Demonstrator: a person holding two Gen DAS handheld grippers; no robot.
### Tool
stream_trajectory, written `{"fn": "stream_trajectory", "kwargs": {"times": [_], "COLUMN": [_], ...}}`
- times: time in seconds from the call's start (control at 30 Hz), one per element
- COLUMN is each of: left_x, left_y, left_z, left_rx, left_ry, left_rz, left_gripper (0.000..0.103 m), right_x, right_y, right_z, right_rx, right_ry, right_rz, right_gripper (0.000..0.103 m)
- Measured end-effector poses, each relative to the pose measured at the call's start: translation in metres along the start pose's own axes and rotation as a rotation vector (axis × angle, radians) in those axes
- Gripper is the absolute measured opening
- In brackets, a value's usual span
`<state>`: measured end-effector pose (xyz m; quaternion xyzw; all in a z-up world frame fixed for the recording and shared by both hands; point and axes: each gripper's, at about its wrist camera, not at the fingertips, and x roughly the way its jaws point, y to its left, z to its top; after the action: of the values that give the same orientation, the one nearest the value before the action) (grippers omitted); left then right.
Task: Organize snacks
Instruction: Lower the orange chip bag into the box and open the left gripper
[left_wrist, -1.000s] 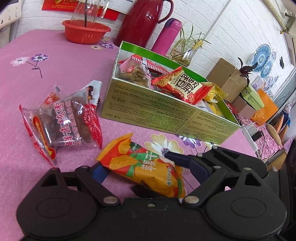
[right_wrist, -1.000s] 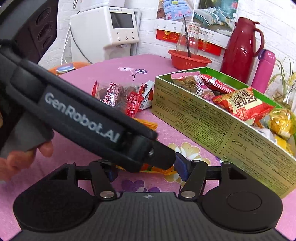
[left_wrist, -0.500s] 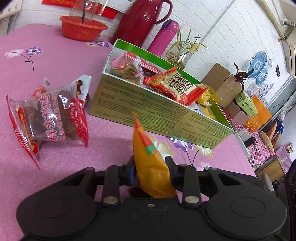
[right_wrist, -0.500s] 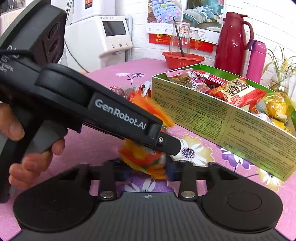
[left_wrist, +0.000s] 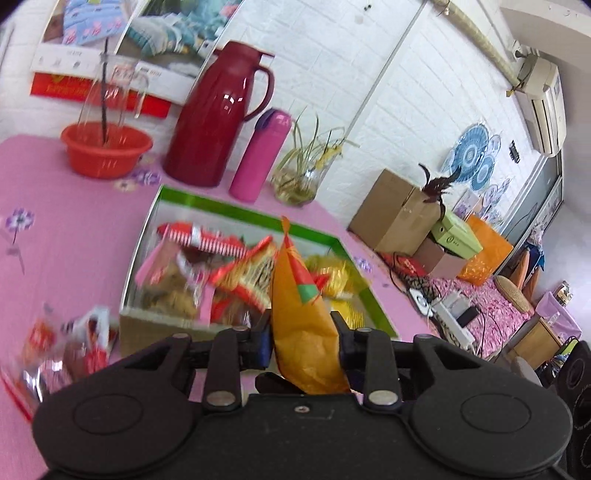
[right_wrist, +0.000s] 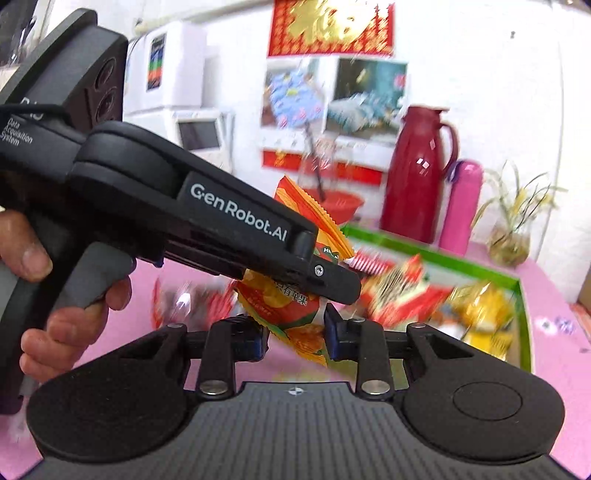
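Both tools pinch the same orange snack packet (left_wrist: 303, 328): the left gripper (left_wrist: 301, 339) squeezes it from either side, its pointed end sticking up, and the right gripper (right_wrist: 295, 332) clamps its lower part, held above the pink tablecloth (left_wrist: 55, 229). From the right, the left tool's black body crosses the packet and hides its middle (only a printed patch peeks out). A hand (right_wrist: 55, 314) wraps that tool's grip, cut off at the frame edge. Behind sits the green-rimmed box (left_wrist: 240, 214) of snacks, its contents smeared by blur. Loose red packets (left_wrist: 66, 350) lie left of the box, hard to read. Beyond stand a red jug (left_wrist: 218, 118), pink flask (left_wrist: 260, 155) and orange basin (left_wrist: 105, 149).
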<state>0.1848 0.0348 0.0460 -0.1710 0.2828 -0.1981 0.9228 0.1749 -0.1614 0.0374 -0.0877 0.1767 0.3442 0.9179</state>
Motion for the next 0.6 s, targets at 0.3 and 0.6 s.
{"fn": "stream_trajectory", "kwargs": {"times": [0.3,0.6], "left_x": [0.05,0.07], "left_y": [0.017,0.048], "left_z": [0.039,0.032], "left_rx": [0.02,0.051], "left_ry": [-0.004,-0.015], "left_rz": [-0.022,0.111], "left_gripper": [0.022,0.103], "right_x": [0.046,0.068], "right_y": [-0.038,-0.041], "right_z": [0.021,0.003], "right_rx": [0.046,0.0], "right_ry": [-0.032,-0.013], "right_rz": [-0.063,-0.097], "right_gripper": [0.051,0.102]}}
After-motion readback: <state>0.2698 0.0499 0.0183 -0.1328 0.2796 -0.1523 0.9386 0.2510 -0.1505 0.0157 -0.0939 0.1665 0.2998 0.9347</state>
